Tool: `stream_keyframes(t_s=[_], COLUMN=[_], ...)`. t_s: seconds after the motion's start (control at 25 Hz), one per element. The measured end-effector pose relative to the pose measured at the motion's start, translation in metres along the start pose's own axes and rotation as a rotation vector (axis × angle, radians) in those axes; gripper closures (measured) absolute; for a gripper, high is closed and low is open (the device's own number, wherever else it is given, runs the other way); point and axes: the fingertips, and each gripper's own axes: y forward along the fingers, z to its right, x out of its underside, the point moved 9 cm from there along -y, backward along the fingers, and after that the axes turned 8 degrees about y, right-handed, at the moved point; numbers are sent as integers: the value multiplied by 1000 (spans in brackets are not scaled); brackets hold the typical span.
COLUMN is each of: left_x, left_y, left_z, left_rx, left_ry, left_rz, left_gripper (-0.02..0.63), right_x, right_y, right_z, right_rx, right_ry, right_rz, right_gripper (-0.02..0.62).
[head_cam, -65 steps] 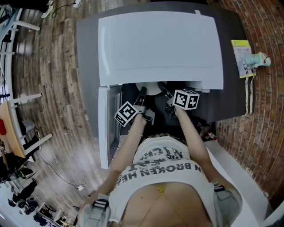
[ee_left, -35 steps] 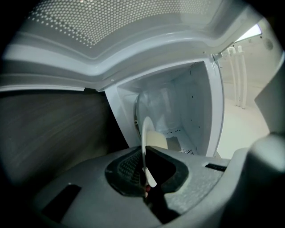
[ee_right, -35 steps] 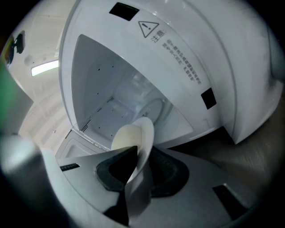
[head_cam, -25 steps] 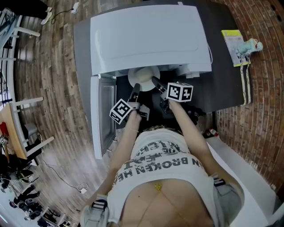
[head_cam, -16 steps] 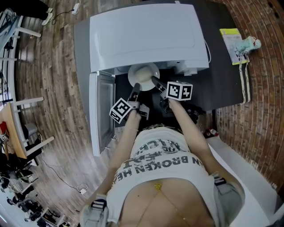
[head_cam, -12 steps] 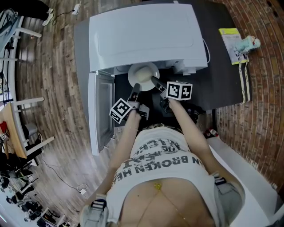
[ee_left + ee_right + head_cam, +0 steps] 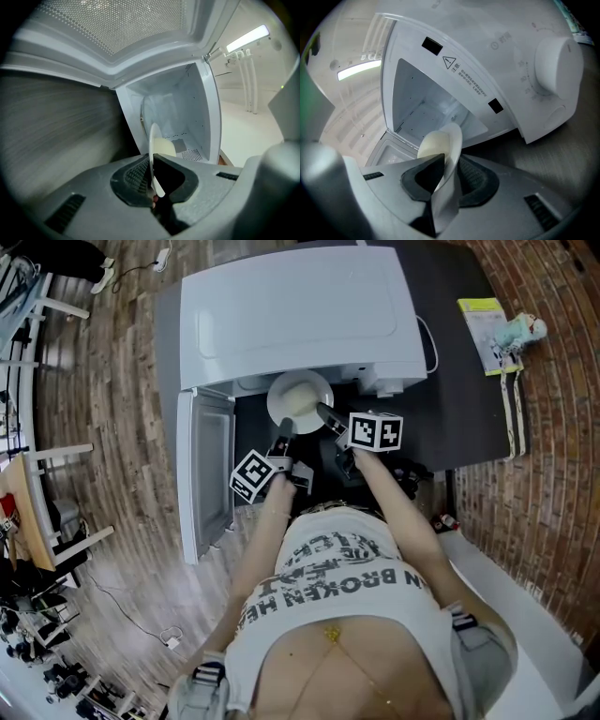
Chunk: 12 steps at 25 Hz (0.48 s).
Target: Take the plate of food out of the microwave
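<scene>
Head view: bright, even overhead light is washing the white microwave (image 7: pixel 291 315) top, with mild glare. Gripper views: the frames are bulging and darkening toward the corners; a strip lamp (image 7: pixel 247 38) right of the microwave is blowing out, the grey surface (image 7: pixel 56 122) left of it is smearing into streaks, and the plate (image 7: pixel 153 154) rim before it is blurring.

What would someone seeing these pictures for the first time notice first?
A white plate with a pale mound of food, clamped at its rim by the left gripper and the right gripper at once. It is at the mouth of the big white microwave, whose door hangs open to the left.
</scene>
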Motion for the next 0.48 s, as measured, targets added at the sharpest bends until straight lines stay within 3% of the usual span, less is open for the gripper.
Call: stream_keyframes(t_s=[0.48], left_x=[32], left_y=[-1], left_z=[12], left_rx=[-28], left_ry=[-14], left_rz=[61], left_gripper=[588], right_x=[-7], right_y=[-20], right_z=[16], right_rx=[-30], right_ry=[-25], right_rz=[-55], right_gripper=[511])
